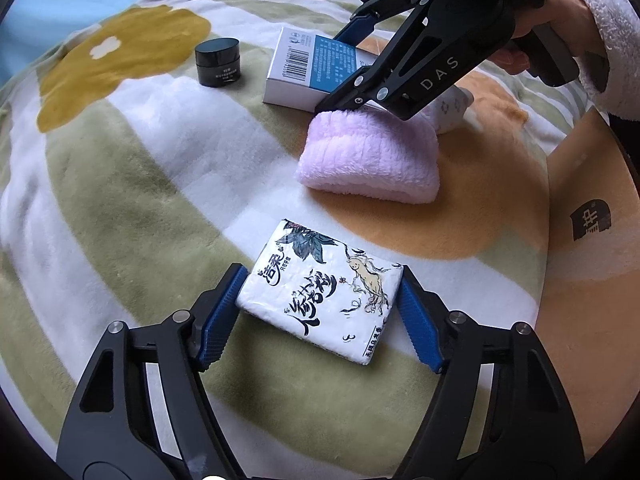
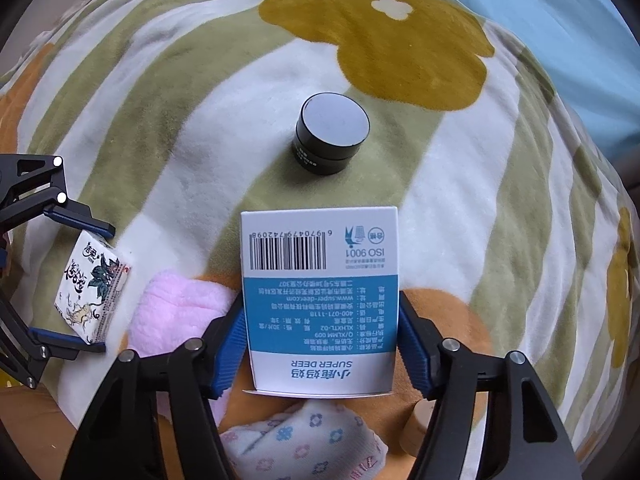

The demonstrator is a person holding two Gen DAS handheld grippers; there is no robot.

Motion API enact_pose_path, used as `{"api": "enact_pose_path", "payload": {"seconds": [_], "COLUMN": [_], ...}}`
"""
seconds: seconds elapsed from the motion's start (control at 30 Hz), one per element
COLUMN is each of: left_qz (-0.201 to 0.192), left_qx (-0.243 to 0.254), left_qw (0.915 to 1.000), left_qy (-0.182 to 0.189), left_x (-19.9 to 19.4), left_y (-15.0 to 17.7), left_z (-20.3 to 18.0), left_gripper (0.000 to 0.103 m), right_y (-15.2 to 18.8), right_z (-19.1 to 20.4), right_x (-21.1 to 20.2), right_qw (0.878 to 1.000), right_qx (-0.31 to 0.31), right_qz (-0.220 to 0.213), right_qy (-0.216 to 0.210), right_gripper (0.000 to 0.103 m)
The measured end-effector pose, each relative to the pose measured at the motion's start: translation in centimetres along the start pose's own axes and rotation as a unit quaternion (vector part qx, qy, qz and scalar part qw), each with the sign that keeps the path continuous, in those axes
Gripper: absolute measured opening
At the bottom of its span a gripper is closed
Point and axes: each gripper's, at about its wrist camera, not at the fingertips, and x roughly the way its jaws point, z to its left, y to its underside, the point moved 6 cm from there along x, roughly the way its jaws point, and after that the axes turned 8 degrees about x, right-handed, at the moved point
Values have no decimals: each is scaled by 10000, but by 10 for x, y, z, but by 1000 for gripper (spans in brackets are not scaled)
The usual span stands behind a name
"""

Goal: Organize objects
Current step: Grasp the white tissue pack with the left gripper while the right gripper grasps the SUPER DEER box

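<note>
My left gripper [image 1: 322, 304] is shut on a white tissue pack [image 1: 320, 292] with ink drawings, on the flower-patterned blanket [image 1: 120, 184]; the pack also shows in the right wrist view [image 2: 90, 288]. My right gripper [image 2: 320, 328] is shut on a white and blue box [image 2: 320, 300] with a barcode; the box shows in the left wrist view [image 1: 310, 66]. A rolled pink towel [image 1: 370, 156] lies between pack and box. A black jar [image 2: 330, 136] stands beyond the box.
A flowered cloth pouch [image 2: 304, 440] and a beige round lid [image 2: 416, 428] lie under the right gripper. A brown cardboard box [image 1: 588, 248] stands at the right. A light blue sheet [image 2: 560, 20] lies beyond the blanket.
</note>
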Motion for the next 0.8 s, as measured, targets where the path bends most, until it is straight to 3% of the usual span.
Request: {"api": "enact_pose_path", "payload": {"seconds": [0.4, 0.8], "left_qz": [-102, -213], "left_qx": [-393, -791], "left_qw": [9990, 9944], "left_qy": [-200, -661], "left_x": [-21, -70], "left_y": [-8, -27], "left_z": [10, -9], "left_gripper": [71, 71], "right_y": [6, -5], "right_z": [3, -4], "right_x": [-17, -77], "right_qw": [9994, 9968], "right_qx": [270, 457], "right_qz": [-196, -605], "right_qy": [-43, -261], "right_gripper": [63, 63]}}
